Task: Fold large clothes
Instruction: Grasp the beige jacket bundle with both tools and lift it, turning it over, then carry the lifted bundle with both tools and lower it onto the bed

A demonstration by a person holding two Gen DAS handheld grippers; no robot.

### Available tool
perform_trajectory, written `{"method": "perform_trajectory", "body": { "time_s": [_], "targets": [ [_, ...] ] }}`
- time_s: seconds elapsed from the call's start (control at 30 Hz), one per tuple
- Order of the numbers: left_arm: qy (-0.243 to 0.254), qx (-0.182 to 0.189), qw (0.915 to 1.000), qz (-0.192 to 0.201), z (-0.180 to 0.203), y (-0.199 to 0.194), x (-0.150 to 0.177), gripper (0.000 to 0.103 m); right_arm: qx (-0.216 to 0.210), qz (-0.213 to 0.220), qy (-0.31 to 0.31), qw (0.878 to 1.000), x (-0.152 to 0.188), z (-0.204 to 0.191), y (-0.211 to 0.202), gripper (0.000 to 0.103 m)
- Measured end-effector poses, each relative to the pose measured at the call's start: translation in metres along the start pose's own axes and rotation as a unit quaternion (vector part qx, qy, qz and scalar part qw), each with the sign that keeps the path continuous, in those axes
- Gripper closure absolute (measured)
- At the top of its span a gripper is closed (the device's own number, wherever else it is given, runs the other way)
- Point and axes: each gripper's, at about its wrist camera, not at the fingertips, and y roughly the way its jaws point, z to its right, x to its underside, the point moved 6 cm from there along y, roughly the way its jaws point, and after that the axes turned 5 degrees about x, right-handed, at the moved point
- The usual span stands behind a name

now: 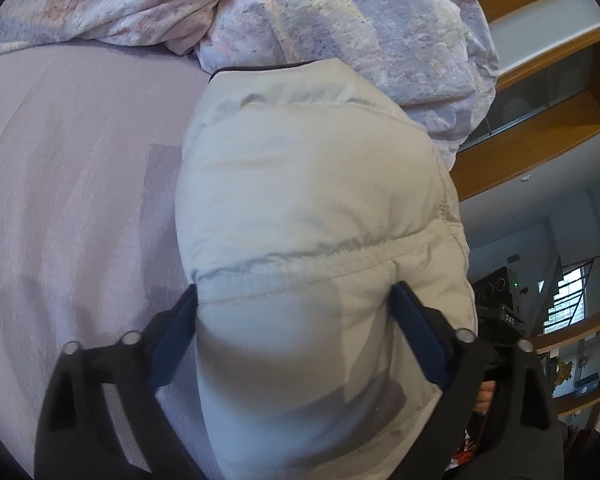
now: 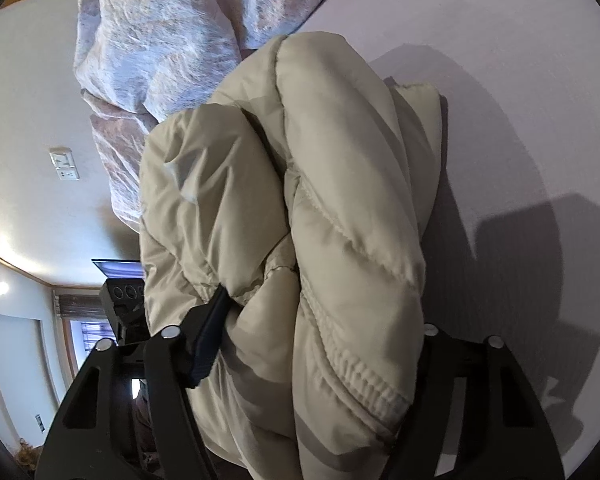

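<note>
While crumpled duvet crowds bed behind, my left hand-held gripper & right hand-held gripper each clamp puffer jacket, jaws partly open.

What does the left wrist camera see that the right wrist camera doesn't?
Only the left view shows the wooden shelves and a window with bars. Only the right view shows a white wall switch plate and a glowing ceiling lamp. Both show the puffy cream quilted jacket, the lilac bedsheet and the crumpled pastel blanket.
</note>
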Motion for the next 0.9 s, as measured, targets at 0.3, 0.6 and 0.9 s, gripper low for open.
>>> {"method": "perform_trajectory", "body": {
  "time_s": [0.3, 0.6, 0.9],
  "targets": [
    [0.028, -0.022, 0.9993, 0.007, 0.005, -0.024, -0.011, 0.040, -0.020, 0.008, -0.020, 1.000, 0.003, -0.021, 0.003, 0.054],
    [0.028, -0.051, 0.9971, 0.050, -0.023, -0.081, -0.042, 0.044, -0.057, 0.007, -0.057, 0.997, -0.007, -0.084, 0.042, 0.057],
    [0.012, -0.080, 0.9931, 0.084, -0.071, -0.132, -0.069, 0.044, -0.055, -0.011, -0.081, 0.995, -0.010, -0.137, 0.097, 0.058]
  ]
}}
